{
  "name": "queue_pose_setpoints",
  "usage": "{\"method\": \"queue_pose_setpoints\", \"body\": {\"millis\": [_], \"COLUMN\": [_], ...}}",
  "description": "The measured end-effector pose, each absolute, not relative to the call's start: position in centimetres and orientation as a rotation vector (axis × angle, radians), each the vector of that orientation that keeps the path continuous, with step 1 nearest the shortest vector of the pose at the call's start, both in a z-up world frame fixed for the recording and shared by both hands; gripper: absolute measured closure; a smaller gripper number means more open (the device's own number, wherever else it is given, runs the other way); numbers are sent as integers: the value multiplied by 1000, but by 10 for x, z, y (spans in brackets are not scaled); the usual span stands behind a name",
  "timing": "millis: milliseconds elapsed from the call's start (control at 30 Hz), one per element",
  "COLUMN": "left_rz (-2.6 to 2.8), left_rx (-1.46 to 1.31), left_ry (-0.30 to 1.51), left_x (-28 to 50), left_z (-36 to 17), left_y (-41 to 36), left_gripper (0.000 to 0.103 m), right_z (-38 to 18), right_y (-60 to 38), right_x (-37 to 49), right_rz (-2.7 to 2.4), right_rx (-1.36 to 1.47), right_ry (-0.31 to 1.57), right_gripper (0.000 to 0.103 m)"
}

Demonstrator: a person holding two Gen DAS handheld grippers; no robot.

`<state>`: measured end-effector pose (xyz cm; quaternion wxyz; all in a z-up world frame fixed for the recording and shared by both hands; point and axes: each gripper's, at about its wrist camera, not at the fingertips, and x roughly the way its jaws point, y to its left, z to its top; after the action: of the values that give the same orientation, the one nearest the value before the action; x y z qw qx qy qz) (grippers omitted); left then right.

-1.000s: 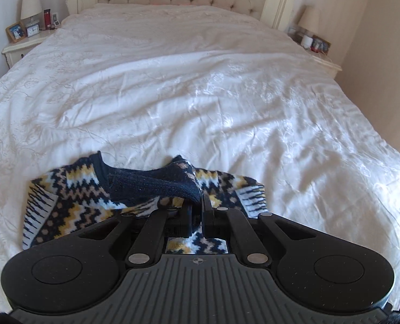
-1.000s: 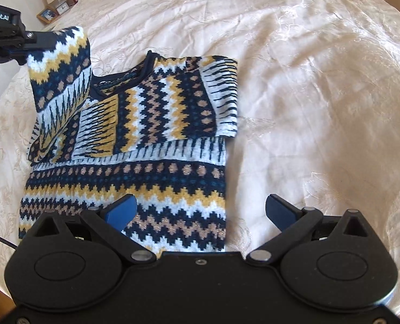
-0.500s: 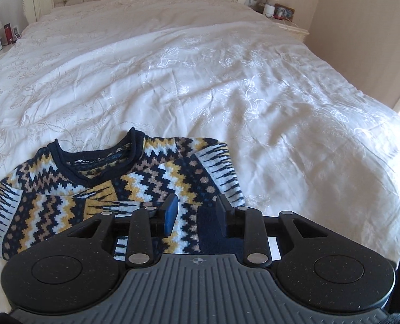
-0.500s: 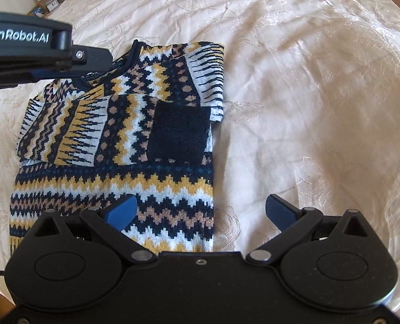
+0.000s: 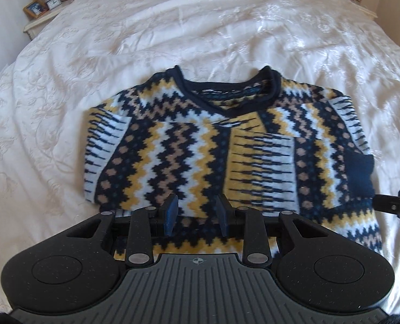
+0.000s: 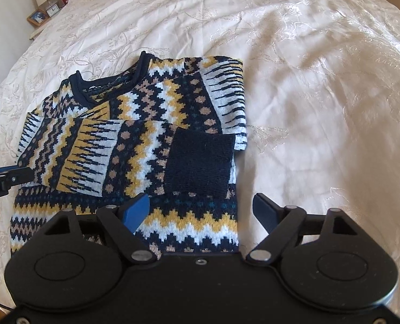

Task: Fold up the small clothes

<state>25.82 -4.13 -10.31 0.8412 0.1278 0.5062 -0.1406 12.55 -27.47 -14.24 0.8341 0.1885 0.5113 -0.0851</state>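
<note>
White embroidered bedspread (image 5: 226, 27) covers the whole bed, with a navy, yellow and white zigzag sweater (image 5: 200, 145) lying flat near its foot edge, both sleeves folded across the chest, navy cuff (image 6: 200, 162) on top. Left gripper (image 5: 195, 213) and right gripper (image 6: 200, 210) hover over the hem, both released, holding nothing.

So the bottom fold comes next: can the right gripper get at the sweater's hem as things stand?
Probably yes. The right gripper is open and empty just above the hem of the sweater; nothing lies between, and the left gripper is off to the side.
</note>
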Motion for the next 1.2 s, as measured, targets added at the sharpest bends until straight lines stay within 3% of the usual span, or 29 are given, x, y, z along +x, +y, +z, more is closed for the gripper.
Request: {"method": "queue_pose_setpoints", "body": {"millis": [133, 567, 867, 933, 1067, 1100, 1133, 1200], "left_rz": [-262, -200, -7, -18, -24, -20, -15, -10], "left_rx": [238, 327, 204, 221, 224, 213, 197, 179], "left_ry": [1086, 1121, 1152, 1154, 1146, 1147, 1149, 1151], "left_x": [284, 365, 375, 374, 372, 372, 372, 373], "left_z": [-108, -159, -172, -169, -167, -167, -168, -168], "left_y": [-16, 0, 55, 56, 54, 55, 56, 58], "left_gripper": [73, 73, 66, 66, 66, 66, 66, 66], "right_z": [-146, -152, -161, -165, -171, -170, -168, -159], "right_y": [-276, -290, -288, -285, -284, -285, -286, -285], "right_x": [132, 168, 186, 188, 191, 190, 191, 192], "right_rz": [-195, -234, -185, -163, -154, -140, -120, -99], "right_rx": [411, 372, 320, 308, 313, 327, 347, 355], "right_ry": [1058, 1012, 1053, 1077, 1110, 1111, 1116, 1100], "right_gripper": [29, 30, 33, 44, 53, 77, 87, 87]}}
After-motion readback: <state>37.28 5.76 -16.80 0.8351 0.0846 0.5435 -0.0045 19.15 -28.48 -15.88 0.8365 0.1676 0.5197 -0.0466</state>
